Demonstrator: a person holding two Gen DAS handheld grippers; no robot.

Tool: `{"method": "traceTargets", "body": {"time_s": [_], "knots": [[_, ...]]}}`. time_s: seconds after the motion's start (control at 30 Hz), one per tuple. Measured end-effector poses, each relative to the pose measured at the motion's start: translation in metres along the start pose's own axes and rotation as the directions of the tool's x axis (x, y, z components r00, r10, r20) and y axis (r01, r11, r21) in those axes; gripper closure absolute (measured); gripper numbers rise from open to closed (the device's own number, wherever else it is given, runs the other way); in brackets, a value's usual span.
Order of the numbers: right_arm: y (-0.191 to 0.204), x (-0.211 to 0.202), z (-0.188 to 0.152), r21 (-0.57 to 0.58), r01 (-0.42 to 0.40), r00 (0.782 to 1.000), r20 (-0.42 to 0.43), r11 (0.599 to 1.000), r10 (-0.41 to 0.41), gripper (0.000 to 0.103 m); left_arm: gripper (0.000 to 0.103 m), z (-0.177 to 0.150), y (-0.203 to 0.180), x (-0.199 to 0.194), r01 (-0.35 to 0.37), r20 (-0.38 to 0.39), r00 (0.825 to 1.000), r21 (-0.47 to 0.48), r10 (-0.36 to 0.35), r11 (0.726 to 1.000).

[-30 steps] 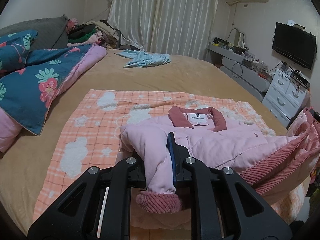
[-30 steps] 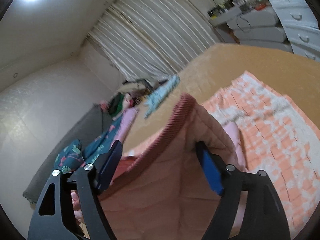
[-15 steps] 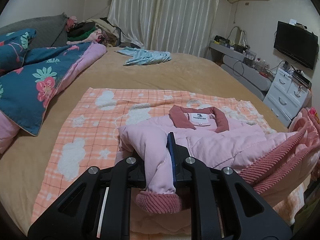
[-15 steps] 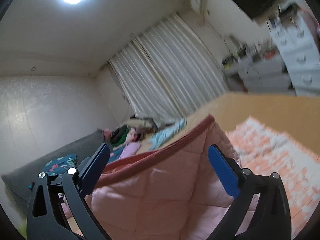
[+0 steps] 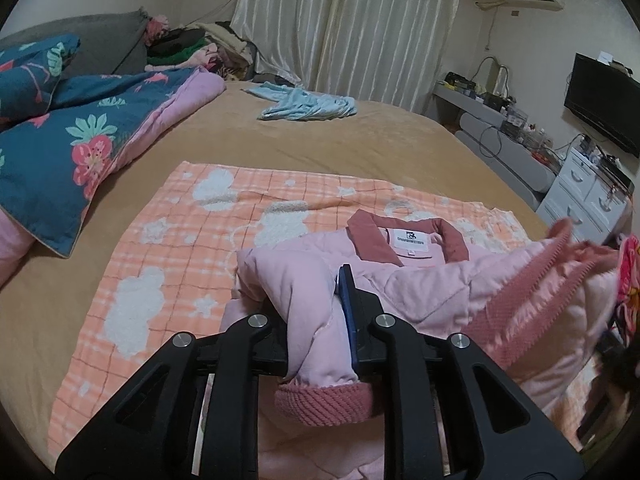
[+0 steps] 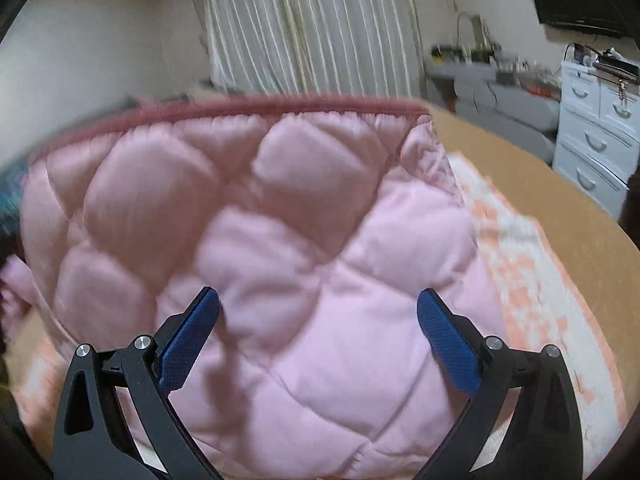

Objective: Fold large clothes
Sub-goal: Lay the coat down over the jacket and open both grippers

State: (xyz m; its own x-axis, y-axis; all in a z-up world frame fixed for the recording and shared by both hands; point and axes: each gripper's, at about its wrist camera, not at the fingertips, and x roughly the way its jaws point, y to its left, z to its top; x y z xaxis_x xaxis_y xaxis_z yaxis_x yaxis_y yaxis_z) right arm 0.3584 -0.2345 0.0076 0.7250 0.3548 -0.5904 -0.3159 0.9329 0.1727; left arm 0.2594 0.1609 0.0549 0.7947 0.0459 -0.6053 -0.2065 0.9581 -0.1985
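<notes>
Lying across an orange checked blanket [image 5: 168, 248] on the tan bed [image 5: 320, 152], the pink quilted jacket [image 5: 420, 284] has its dark pink collar [image 5: 400, 236] turned toward the curtains [image 5: 352, 28] at the far side, so its long axis runs from the camera end of the bed toward the window. A white label shows inside the collar. One sleeve [image 5: 304, 320] is folded in over the body and points back toward the camera, ending in a ribbed cuff [image 5: 328, 400].

The left hand-held gripper [image 5: 320, 344] pinches that sleeve just above the cuff; its jaws have just been easing apart a little, yet the fabric still sits squeezed between them. In the left wrist view the ribbed hem [image 5: 520, 312] of the jacket is lifted at the right, tilted up off the blanket.

The right hand-held gripper [image 6: 318, 344] stands spread wide, its blue pads [image 6: 448, 344] well apart after opening. The quilted lining of the jacket [image 6: 280, 248] fills the gap between them, blurred, with the ribbed hem [image 6: 280, 110] running across the top; the pads do not appear to press on it.

A floral quilt [image 5: 72, 140] lies at the left, a light blue garment [image 5: 308, 106] farther up the bed, and white drawers [image 6: 592, 132] stand at the right.
</notes>
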Motion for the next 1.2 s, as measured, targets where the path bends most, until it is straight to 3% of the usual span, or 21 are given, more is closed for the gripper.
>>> {"method": "traceTargets", "body": {"time_s": [0.1,0.3,0.37,0.47,0.67,0.83,1.1,1.2], "knots": [[0.003,0.018,-0.007,-0.029,0.037,0.998,-0.053,0.999,-0.038,0.004,0.085,0.001,0.0,0.002,0.009,-0.01,1.0,-0.016,-0.009,1.0],[-0.003,0.012,-0.007,-0.007,0.007,1.0,-0.021,1.0,-0.007,0.004,0.063,0.001,-0.006,-0.002,0.034,-0.012,0.999,-0.026,-0.034,0.999],[-0.006,0.002,-0.005,0.01,0.003,1.0,-0.006,1.0,-0.002,0.004,0.037,0.002,-0.007,-0.007,0.056,-0.002,0.998,-0.034,-0.056,0.998],[-0.012,-0.007,0.002,0.025,0.002,1.0,0.009,1.0,-0.002,0.004,0.022,0.007,-0.013,-0.021,0.048,0.035,0.998,-0.018,-0.047,0.999],[-0.01,-0.023,0.006,0.019,-0.003,0.999,0.033,1.0,0.002,0.004,0.011,0.01,-0.027,-0.046,0.017,0.093,0.995,0.041,-0.021,0.999],[-0.007,-0.037,0.008,-0.004,-0.001,0.998,0.061,1.0,0.002,0.004,0.009,0.005,-0.031,-0.056,-0.024,0.106,0.994,0.07,0.016,0.997],[-0.016,-0.054,0.006,-0.024,0.048,0.996,0.08,0.999,-0.046,0.004,0.009,-0.01,-0.015,-0.049,-0.077,0.071,0.995,0.084,0.071,0.993],[-0.028,-0.061,0.0,-0.032,0.104,0.992,0.073,0.994,-0.102,0.004,0.009,-0.023,-0.003,-0.039,-0.085,0.032,0.996,0.083,0.083,0.993]]}}
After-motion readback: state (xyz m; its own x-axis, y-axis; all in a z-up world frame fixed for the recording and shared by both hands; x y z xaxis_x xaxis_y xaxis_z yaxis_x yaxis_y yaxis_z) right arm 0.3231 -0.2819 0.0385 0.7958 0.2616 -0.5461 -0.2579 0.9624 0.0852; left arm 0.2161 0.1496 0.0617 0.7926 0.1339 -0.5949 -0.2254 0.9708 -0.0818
